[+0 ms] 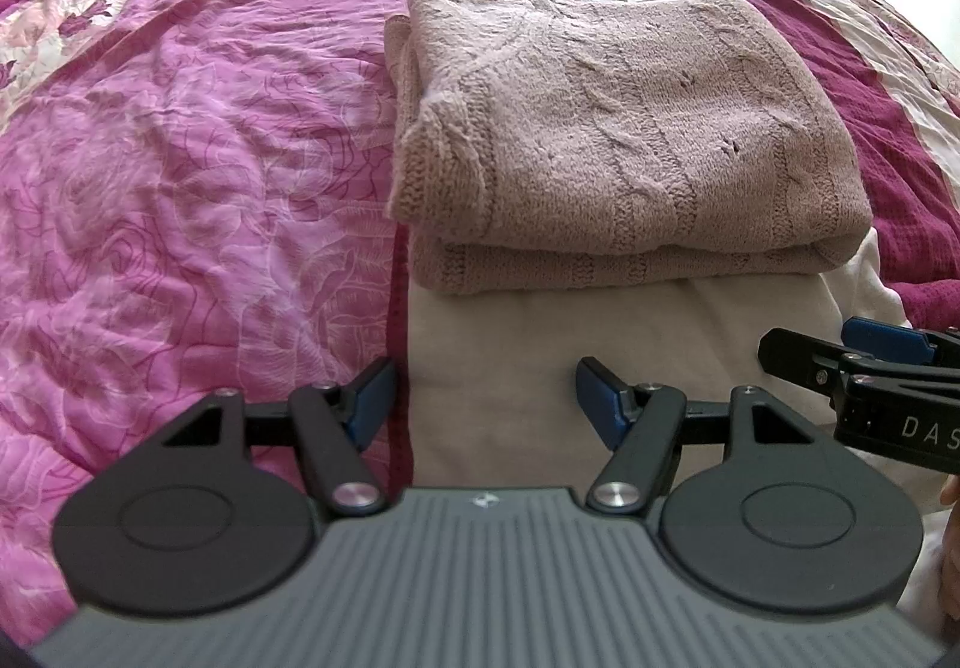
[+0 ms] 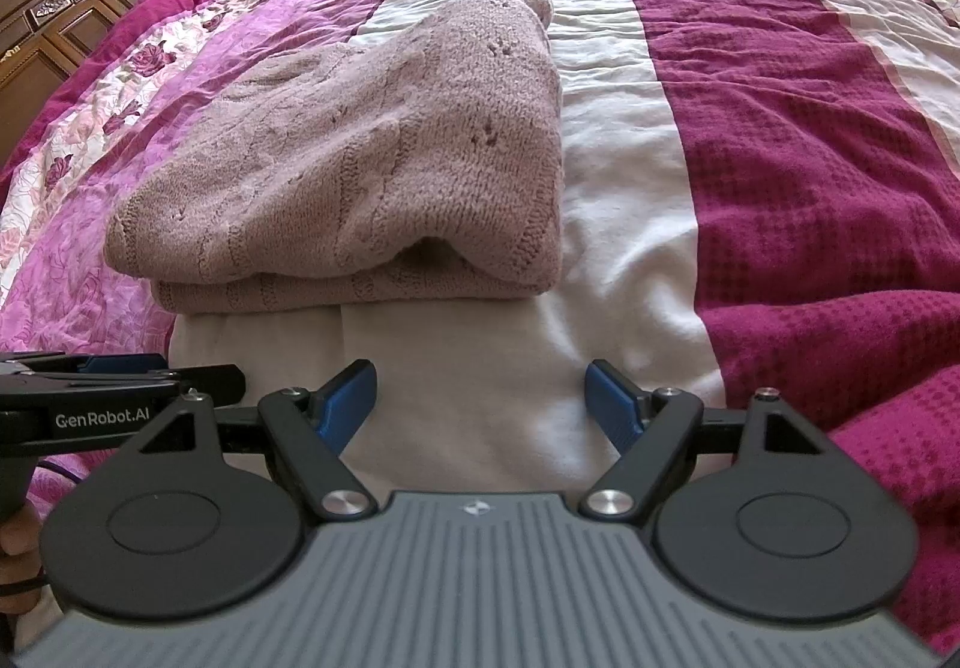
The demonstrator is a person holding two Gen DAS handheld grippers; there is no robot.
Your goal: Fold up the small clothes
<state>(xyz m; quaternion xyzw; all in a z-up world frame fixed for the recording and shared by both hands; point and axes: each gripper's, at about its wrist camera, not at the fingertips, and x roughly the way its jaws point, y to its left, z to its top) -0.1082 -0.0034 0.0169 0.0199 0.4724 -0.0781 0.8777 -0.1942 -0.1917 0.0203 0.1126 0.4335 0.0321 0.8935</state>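
Both hand-held grippers, left (image 1: pixel 486 404) and right (image 2: pixel 480 404), agape, folded sweater (image 1: pixel 624 140) just ahead.

two low wrist views, side by side, facing along the bed (image 1: pixel 180 158) — both close on the folded sweater (image 1: pixel 624 140)

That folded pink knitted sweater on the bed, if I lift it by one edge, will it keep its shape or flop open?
The sweater would probably flop: it is soft knit, and its top layer already sags at the near fold. Gripping one edge would likely lift that layer only. It looks thick, so the bedspread should not let it slide easily.
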